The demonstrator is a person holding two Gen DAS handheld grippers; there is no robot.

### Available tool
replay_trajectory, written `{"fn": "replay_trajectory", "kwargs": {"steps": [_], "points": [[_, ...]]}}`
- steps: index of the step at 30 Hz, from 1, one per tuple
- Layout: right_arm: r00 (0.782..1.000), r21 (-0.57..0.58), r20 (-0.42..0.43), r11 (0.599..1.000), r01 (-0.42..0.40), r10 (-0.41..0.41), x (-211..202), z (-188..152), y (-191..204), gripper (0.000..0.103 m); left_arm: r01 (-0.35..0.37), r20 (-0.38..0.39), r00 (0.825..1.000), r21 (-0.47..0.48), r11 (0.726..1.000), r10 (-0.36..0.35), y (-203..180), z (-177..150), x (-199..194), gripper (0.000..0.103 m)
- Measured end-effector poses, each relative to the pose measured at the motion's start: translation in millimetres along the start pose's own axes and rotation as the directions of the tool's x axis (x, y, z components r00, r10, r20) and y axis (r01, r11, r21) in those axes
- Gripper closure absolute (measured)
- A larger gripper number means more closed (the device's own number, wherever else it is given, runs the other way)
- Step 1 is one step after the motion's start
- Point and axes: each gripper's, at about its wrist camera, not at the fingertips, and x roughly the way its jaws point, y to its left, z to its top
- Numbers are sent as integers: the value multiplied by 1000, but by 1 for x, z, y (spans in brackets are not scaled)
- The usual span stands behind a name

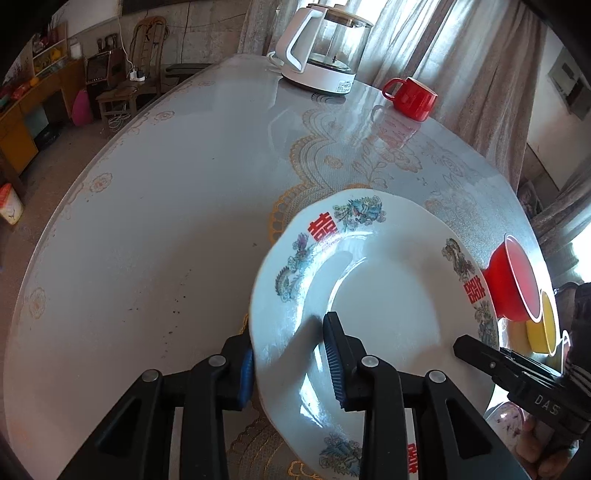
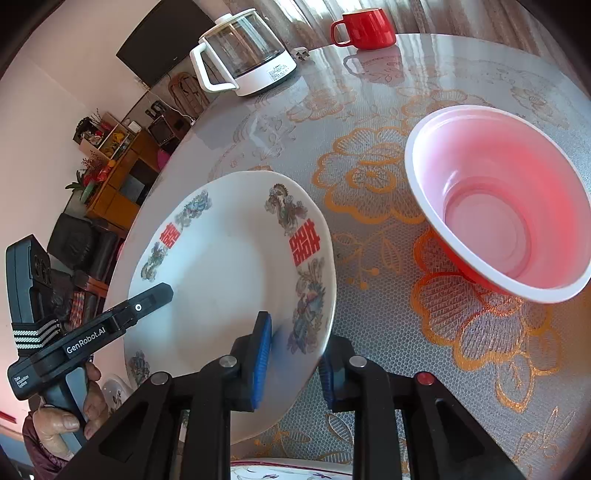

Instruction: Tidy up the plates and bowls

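The counter, round and covered in a lace-patterned cloth under a glossy sheet, fills both views. Above it we hold the task's largest piece, a white plate printed with red double-happiness characters and dragon-and-phoenix motifs; it is tilted and looks lifted clear of the counter.

In the left wrist view our left hand-held gripper pinches the plate's rim at 7 o'clock, one blue pad above and one below. In the right wrist view our right hand-held gripper straddles the opposite rim, pads on either face; contact looks close, but we cannot tell if it truly clamps.

At 2 o'clock in the right view sits a red bowl with a white inside, resting on the counter, just beside the plate. A yellow bowl shows at 3 o'clock in the left view, touching the red one. The glass kettle stands at 11 o'clock, the red mug at 12. Another patterned plate edge peeks in at 6 o'clock.

We judge the step in hand as carrying this plate to its stack. The next move probably calls for levelling it, lowering it onto the plate below, then opening both together.
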Motion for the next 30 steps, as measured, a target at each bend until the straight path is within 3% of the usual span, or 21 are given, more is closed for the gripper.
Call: {"fn": "replay_trajectory", "kwargs": {"steps": [8, 17, 25, 30], "points": [[1000, -11, -12, 1000, 8, -8, -8, -4, -3, 80, 60, 6, 998, 45, 997, -61, -11, -17, -12, 71], [999, 12, 4, 999, -37, 36, -5, -7, -13, 78, 78, -3, 997, 2, 997, -78, -8, -5, 6, 69], [999, -21, 8, 999, -34, 34, -11, -12, -8, 80, 111, 9, 994, 73, 991, -112, -17, -21, -7, 69], [1000, -21, 14, 999, -24, 25, -7, -10, -11, 79, 136, 9, 991, -2, 991, -136, -5, -11, -2, 67]]}}
